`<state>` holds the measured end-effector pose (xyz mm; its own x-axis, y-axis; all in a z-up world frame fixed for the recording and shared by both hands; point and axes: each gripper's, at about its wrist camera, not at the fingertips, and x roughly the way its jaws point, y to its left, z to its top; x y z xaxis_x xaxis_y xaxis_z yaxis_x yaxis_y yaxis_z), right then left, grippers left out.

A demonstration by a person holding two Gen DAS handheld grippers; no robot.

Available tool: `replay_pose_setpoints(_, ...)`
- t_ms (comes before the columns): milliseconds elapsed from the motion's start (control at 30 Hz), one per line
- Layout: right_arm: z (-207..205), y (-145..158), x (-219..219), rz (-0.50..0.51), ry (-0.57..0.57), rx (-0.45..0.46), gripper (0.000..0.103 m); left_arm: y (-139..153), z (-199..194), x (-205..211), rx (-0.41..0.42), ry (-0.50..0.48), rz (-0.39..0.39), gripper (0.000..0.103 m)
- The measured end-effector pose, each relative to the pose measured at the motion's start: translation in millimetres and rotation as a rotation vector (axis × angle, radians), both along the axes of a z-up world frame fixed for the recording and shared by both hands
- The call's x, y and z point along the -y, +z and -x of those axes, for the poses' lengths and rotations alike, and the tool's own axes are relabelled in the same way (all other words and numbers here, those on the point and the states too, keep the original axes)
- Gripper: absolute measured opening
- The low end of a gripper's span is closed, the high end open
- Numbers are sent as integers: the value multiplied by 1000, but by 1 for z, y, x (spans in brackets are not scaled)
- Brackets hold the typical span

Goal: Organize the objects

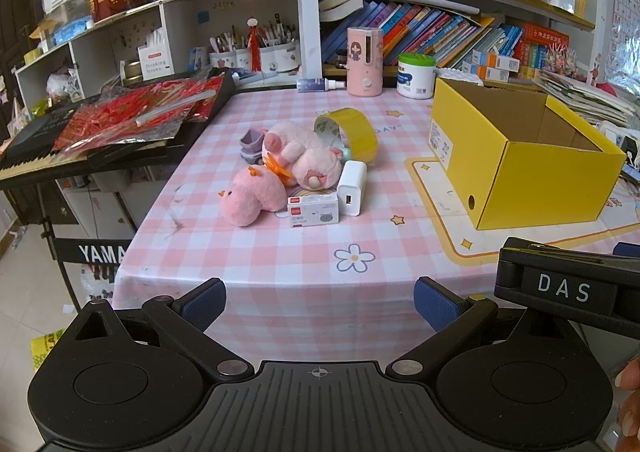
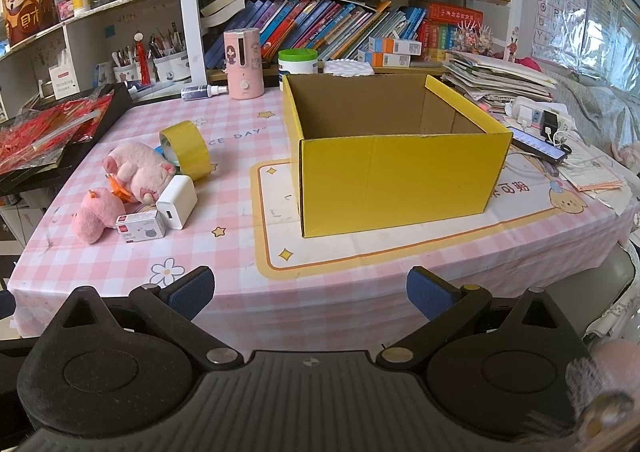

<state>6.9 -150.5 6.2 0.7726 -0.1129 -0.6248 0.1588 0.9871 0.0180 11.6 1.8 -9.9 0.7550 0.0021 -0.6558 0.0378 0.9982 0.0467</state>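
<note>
A pile of small objects lies on the pink checked table: a big pink plush [image 1: 304, 156] [image 2: 138, 168], a smaller pink plush [image 1: 250, 198] [image 2: 98, 212], a white charger [image 1: 352, 188] [image 2: 177, 201], a small white box with a red label [image 1: 313, 208] [image 2: 141, 229], a yellow tape roll [image 1: 354, 132] [image 2: 188, 148] and a purple toy [image 1: 252, 144]. An open, empty yellow cardboard box [image 1: 520, 156] [image 2: 396, 156] stands to their right. My left gripper [image 1: 320, 304] is open and empty before the table's front edge. My right gripper [image 2: 310, 294] is open and empty, in front of the box.
A pink humidifier [image 1: 364, 60] [image 2: 243, 64], a white tub with a green lid [image 1: 416, 75] [image 2: 298, 61] and a spray bottle [image 1: 320, 84] stand at the back. A keyboard with red packets [image 1: 120, 120] borders the left. Papers and a phone [image 2: 538, 144] lie at the right.
</note>
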Motion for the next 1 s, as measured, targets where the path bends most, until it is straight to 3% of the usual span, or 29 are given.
replay_pose_setpoints(1000,-1,0,-3,-2,0,-2,103,0,-1,-2,-1,-2,0,101)
